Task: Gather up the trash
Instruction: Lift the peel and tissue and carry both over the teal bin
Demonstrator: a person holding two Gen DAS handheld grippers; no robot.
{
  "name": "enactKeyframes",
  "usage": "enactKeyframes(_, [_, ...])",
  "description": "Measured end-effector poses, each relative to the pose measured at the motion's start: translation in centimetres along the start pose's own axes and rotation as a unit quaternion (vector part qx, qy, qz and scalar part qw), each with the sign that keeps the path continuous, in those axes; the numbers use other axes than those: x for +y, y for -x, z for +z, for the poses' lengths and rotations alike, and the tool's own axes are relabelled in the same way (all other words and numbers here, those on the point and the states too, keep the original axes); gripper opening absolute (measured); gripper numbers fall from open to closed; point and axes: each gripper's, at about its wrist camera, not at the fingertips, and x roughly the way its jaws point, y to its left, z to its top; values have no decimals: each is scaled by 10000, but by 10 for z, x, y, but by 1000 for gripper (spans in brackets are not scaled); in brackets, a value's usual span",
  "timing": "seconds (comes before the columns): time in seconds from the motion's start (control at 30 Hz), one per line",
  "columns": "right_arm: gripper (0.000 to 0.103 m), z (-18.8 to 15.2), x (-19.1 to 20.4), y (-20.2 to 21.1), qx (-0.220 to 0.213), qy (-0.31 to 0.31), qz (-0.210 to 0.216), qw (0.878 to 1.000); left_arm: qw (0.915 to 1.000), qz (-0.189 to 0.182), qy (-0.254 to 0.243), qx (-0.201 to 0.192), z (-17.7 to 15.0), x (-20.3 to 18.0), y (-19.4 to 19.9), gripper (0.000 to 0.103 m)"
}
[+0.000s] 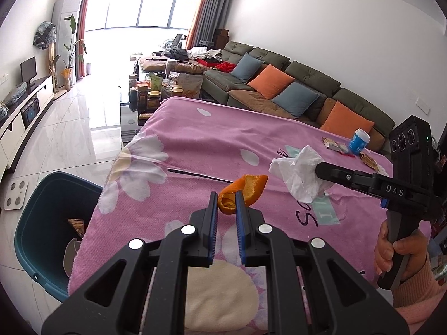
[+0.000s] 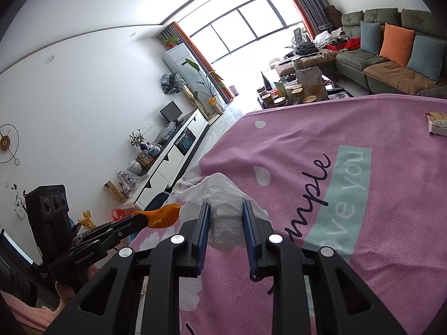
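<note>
trash in hand, above pink blanket [image 1: 195, 139]: left gripper [image 1: 226, 203] jaws pinch orange peel [image 1: 245, 189], right gripper [image 2: 225, 217] jaws clamp crumpled tissue [image 2: 220, 195]. carry step; next swing both over blue bin [image 1: 42, 223], release.

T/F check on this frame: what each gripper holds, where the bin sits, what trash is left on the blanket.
1. The left gripper is shut on the orange peel. True.
2. The right gripper is empty. False: it is shut on the crumpled tissue.
3. The teal bin stands on the floor beside the pink blanket. True.
4. The bin holds nothing. False: a wrapper lies inside.
5. The blanket has been cleared of trash. False: snack wrappers and a blue-and-white container are on its far side.
</note>
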Motion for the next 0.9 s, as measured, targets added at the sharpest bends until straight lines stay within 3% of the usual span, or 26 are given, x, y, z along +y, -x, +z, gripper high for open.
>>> enactKeyframes(0.9, [22, 1, 25, -25, 215, 228, 282, 9991, 9990, 302, 304, -152, -2, 35, 18, 13])
